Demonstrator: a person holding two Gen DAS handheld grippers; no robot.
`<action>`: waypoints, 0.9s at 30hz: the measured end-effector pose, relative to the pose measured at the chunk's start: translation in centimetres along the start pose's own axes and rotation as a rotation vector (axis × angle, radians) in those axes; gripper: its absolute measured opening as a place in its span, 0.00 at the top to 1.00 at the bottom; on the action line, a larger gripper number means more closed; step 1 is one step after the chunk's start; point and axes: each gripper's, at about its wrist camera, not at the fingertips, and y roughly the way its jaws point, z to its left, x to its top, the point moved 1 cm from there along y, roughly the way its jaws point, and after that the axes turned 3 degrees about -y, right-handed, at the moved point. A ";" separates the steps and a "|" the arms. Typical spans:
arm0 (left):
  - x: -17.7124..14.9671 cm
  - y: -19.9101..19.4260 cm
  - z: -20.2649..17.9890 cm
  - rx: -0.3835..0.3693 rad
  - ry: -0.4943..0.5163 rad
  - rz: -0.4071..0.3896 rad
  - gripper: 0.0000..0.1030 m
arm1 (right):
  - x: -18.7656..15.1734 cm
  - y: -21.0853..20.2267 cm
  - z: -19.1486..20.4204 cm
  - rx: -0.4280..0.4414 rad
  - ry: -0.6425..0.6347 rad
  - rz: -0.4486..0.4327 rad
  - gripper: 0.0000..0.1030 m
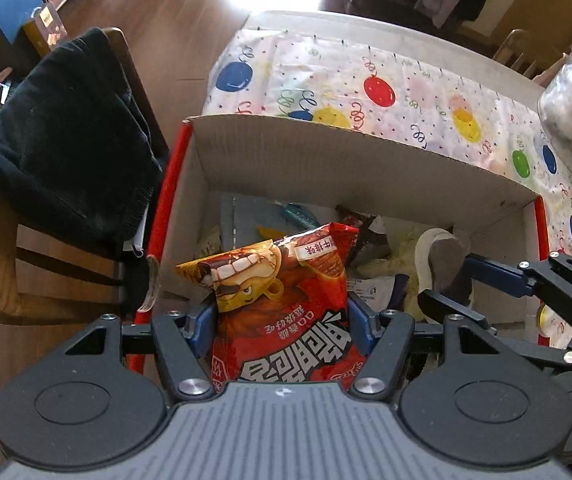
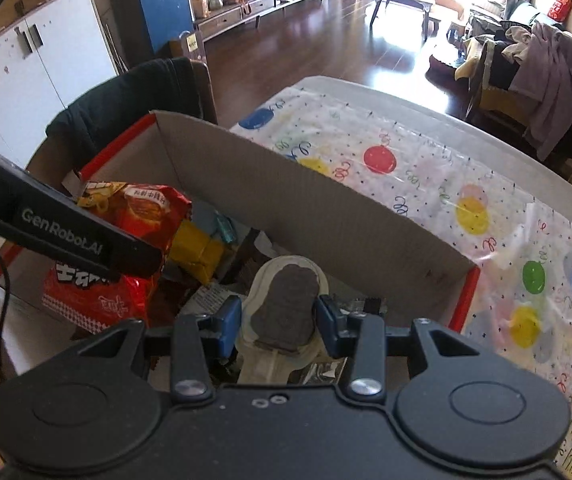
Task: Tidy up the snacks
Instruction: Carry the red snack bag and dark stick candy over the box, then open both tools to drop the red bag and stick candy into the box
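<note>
Blue pads of the left hand-held gripper [image 1: 281,320] are pressed against both sides of a red snack bag [image 1: 286,312], which stands upright between them over the near left part of the cardboard box [image 1: 326,152]. The right hand-held gripper [image 2: 279,320] has its fingers set on either side of a clear-wrapped grey snack [image 2: 283,306], a dark ice-cream-shaped piece in a pale sealed pouch; they look clamped on it, though the contact on the right side is hard to confirm. It sits low in the box, to the right of the red bag.

Beneath both lie more packets: a yellow wrapped block [image 2: 197,250], a teal wrapper [image 1: 300,214] and some paper, all loose in the box, which rests on a desk [image 2: 426,152] covered with a balloon-print cloth.

Risks, as I judge them: the red bag is puffed and glossy, so a hard squeeze may crush its contents or let it slide out. The two grippers work close together inside one box, so either arm could knock the other's load. The pouch's thin sealed edge could slip free if gripped only by the film. A chair [image 1: 65,152] draped in dark cloth stands close at the left.
</note>
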 end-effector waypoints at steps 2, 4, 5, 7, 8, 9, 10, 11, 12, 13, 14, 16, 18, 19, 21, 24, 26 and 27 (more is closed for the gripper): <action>0.2 0.5 -0.2 0.010 0.015 0.022 0.37 | 0.0 0.4 0.1 -0.005 -0.002 0.013 0.62; 0.4 0.9 -0.4 0.027 0.021 0.037 0.37 | -0.1 0.6 0.1 -0.013 -0.008 0.020 0.62; 0.5 1.0 -0.4 0.031 0.026 0.044 0.37 | -0.1 0.7 0.1 -0.014 -0.010 0.024 0.62; 0.6 1.1 -0.4 0.035 0.021 0.048 0.37 | -0.1 0.9 0.0 -0.015 -0.007 0.029 0.61; 0.6 1.1 -0.4 0.035 0.021 0.049 0.37 | -0.1 0.9 0.0 -0.015 -0.004 0.031 0.61; 0.6 1.0 -0.4 0.033 0.023 0.047 0.38 | -0.1 0.9 -0.1 -0.014 0.000 0.034 0.61; 0.6 0.9 -0.4 0.033 0.026 0.046 0.38 | -0.1 0.9 -0.1 -0.013 0.003 0.034 0.62; 0.6 0.8 -0.5 0.033 0.029 0.042 0.38 | -0.1 0.9 -0.2 -0.010 0.007 0.033 0.60; 0.6 0.8 -0.5 0.033 0.031 0.039 0.38 | 0.0 0.8 -0.2 -0.009 0.012 0.032 0.60; 0.5 0.7 -0.5 0.032 0.031 0.035 0.38 | 0.0 0.7 -0.3 -0.007 0.016 0.029 0.60; 0.3 0.5 -0.5 0.029 0.034 0.029 0.38 | 0.1 0.6 -0.3 -0.003 0.021 0.026 0.59; 0.0 0.2 -0.5 0.024 0.041 0.019 0.38 | 0.1 0.3 -0.4 0.001 0.027 0.020 0.58; -0.2 -0.1 -0.5 0.024 0.038 0.008 0.38 | 0.0 -0.2 -0.5 0.009 0.035 0.012 0.56; -0.3 -0.3 -0.5 0.023 0.037 0.001 0.38 | 0.0 -0.5 -0.5 0.014 0.040 0.007 0.54; -0.7 -0.7 -0.4 0.021 0.033 -0.013 0.37 | -0.1 -1.3 -0.6 0.024 0.051 -0.008 0.50; -1.5 -1.3 -0.3 0.019 0.029 -0.036 0.36 | -0.2 -2.4 -0.7 0.040 0.065 -0.026 0.46; -2.0 -1.9 -0.3 0.015 0.027 -0.053 0.35 | -0.4 -3.1 -0.7 0.047 0.068 -0.036 0.44; -2.2 -2.1 -0.3 0.010 0.024 -0.062 0.35 | -0.5 -3.5 -0.7 0.049 0.068 -0.043 0.43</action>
